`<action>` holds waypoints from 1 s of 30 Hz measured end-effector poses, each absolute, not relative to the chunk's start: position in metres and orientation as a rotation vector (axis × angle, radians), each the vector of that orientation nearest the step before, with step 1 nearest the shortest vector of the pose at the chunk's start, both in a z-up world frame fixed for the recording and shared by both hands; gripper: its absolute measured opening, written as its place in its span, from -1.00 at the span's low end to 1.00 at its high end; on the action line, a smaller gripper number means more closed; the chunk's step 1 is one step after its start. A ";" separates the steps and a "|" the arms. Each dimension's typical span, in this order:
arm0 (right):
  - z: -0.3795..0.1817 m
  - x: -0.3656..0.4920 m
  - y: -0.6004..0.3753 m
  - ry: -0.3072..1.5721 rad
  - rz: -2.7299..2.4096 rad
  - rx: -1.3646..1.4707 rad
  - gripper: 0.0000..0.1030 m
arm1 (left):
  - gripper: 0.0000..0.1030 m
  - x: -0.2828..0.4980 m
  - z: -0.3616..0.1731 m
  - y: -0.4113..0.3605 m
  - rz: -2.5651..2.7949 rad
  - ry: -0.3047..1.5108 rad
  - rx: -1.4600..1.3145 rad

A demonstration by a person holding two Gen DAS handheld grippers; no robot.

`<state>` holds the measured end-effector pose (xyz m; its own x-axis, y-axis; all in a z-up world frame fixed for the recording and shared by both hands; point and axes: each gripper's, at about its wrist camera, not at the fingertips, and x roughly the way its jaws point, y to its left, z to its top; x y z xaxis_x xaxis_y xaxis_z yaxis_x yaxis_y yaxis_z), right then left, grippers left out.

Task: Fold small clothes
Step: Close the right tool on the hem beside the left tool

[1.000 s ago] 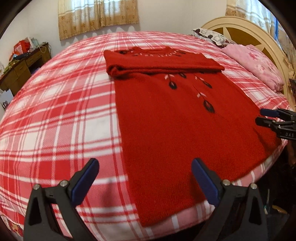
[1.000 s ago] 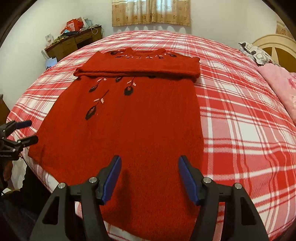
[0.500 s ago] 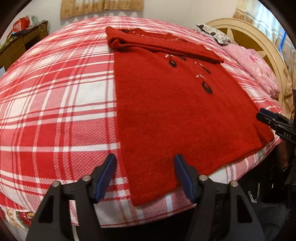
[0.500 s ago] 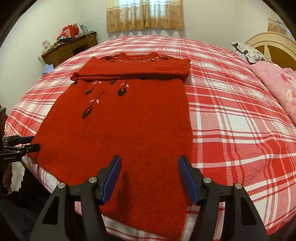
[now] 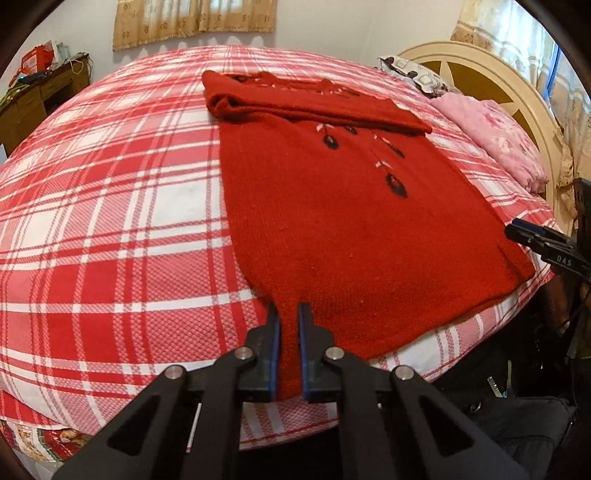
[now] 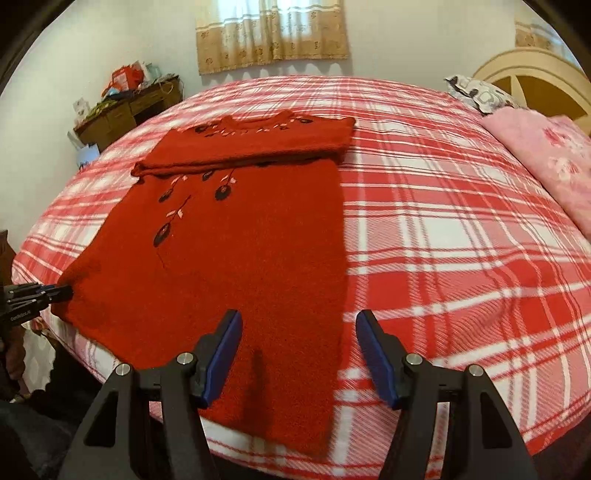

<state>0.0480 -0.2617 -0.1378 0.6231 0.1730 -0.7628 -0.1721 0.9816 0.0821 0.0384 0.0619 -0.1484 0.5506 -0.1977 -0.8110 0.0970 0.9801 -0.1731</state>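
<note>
Red sweater point(image 5: 332, 229) on plaid bedspread point(image 5: 110, 221); cluttered desk point(image 6: 125, 110), seemingly, beyond.

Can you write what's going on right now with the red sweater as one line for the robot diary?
left gripper: shut on near hem corner of red knitted sweater | right gripper: open over other hem corner, not gripping | sweater: flat on red-and-white checked bedspread, sleeves folded across the chest

Both cameras ride on the grippers and look forward and steeply down along the jaws, from the near edge of the bed point(image 5: 110, 206) toward the far wall and its curtain point(image 6: 273, 33). The left view sits low and close over one near corner of the sweater point(image 5: 332, 221); the right view sits over the other near corner. They share the sweater, the plaid cover, the headboard point(image 6: 535, 77) and the desk point(image 5: 40, 92). Each catches the other gripper at its frame's edge.
</note>
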 end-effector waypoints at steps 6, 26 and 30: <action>-0.142 0.032 -0.282 0.898 0.226 0.089 0.26 | -0.82 0.034 -0.136 0.069 -0.194 0.938 -0.125; -0.170 0.020 -0.283 0.988 0.357 0.197 -0.69 | 0.00 0.038 -0.163 0.068 -0.149 1.005 -0.142; -0.171 0.019 -0.280 0.973 0.362 0.196 -0.82 | -0.24 0.037 -0.166 0.062 -0.168 1.015 -0.122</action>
<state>0.0193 -0.2802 -0.1709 0.5092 0.3849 -0.7698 -0.2116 0.9230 0.3215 0.0370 0.0621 -0.1659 0.5162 -0.1958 -0.8338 0.0830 0.9804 -0.1788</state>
